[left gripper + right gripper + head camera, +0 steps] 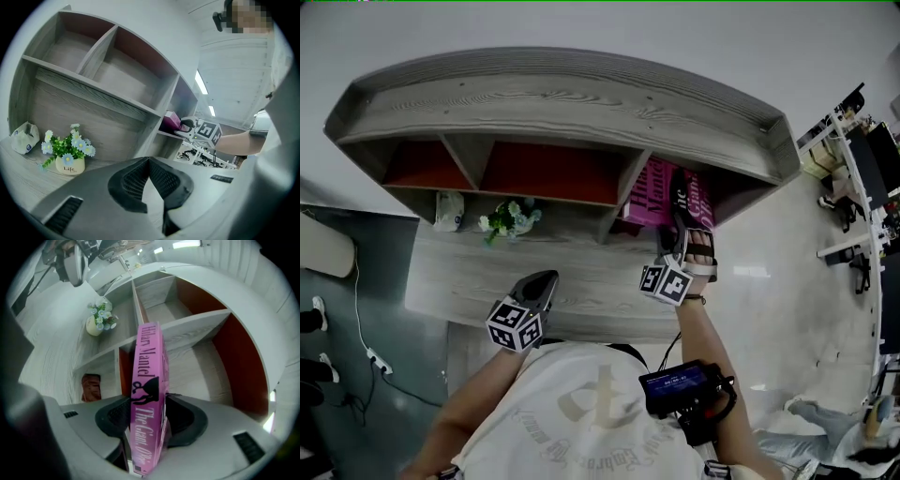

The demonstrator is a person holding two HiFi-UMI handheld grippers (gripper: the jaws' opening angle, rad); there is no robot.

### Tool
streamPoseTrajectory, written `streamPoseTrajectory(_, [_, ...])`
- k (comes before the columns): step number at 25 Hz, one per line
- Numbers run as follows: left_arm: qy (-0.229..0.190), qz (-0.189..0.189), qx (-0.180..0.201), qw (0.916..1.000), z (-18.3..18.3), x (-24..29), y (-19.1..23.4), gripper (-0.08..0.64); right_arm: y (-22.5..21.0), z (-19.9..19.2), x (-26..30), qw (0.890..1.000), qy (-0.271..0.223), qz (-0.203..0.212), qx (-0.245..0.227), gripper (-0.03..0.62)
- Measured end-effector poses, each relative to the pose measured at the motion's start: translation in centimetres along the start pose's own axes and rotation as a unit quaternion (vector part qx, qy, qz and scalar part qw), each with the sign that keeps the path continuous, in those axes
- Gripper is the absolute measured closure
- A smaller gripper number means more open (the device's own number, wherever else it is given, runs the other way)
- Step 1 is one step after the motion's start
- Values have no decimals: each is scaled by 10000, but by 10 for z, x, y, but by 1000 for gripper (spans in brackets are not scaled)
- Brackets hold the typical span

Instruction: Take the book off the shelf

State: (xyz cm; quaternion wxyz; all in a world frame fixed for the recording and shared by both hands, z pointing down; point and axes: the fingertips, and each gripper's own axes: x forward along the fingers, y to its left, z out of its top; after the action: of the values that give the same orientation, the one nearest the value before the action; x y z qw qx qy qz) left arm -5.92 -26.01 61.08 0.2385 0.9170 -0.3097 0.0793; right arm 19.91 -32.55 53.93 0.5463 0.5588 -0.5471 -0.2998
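Observation:
A pink book stands upright in the right-hand compartment of the grey wooden shelf. Its spine faces me, with black lettering on it. My right gripper reaches into that compartment and is shut on the book, one pad on each cover. In the right gripper view the book fills the gap between the jaws. My left gripper hangs shut over the desk, holding nothing, well left of the book. In the left gripper view its jaws meet at the tips.
A small pot of blue and white flowers and a tissue pack sit on the desk under the shelf's left compartments. Those red-backed compartments hold nothing. Black and white racks stand on the floor at the right.

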Motion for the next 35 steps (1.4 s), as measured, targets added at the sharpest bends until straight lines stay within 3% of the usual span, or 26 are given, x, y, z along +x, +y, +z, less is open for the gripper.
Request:
streamPoseTrajectory(4, [-62,2,0,10000,2,6,2,558,-3,-13,13,9997,263,-12,-2,390])
streamPoseTrajectory(21, [49,-155,94,9998,-5,8,-8,558,-14,-12,2,9994,186,-296,36,440])
streamPoseTrajectory(35, [131,-327,69,9994,-9,5,-1,558,-10,-9,-11,9994,285,-205,70,445])
